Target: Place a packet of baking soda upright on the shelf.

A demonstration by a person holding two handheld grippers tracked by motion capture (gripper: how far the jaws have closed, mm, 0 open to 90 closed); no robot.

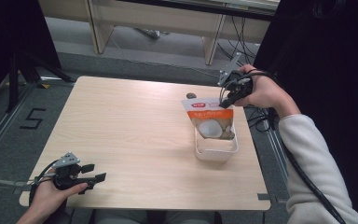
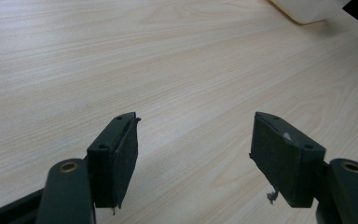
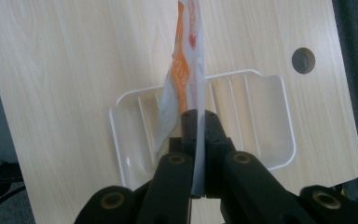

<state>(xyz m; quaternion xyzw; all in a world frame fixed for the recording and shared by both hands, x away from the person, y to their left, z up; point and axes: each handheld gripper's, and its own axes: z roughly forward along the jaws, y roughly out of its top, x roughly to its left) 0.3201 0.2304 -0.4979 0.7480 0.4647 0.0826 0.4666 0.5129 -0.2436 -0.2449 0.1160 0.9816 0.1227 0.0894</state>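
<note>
A white and orange food pouch (image 1: 210, 120) hangs upright over a clear plastic tray (image 1: 216, 153) at the table's right side. My right gripper (image 1: 224, 102) is shut on the pouch's top edge, and its lower end reaches into the tray. In the right gripper view the pouch (image 3: 185, 70) runs edge-on between the closed jaws, above the ribbed tray (image 3: 270, 116). My left gripper (image 1: 97, 173) rests at the table's near left corner, open, with nothing between its fingers. The left gripper view shows its pads (image 2: 121, 154) wide apart over bare wood.
The light wooden table (image 1: 130, 135) has a round cable hole (image 3: 303, 59) near the tray. A corner of the tray (image 2: 307, 9) lies far ahead of the left gripper. Cables hang off the table's right edge; shelving legs stand beyond the far edge.
</note>
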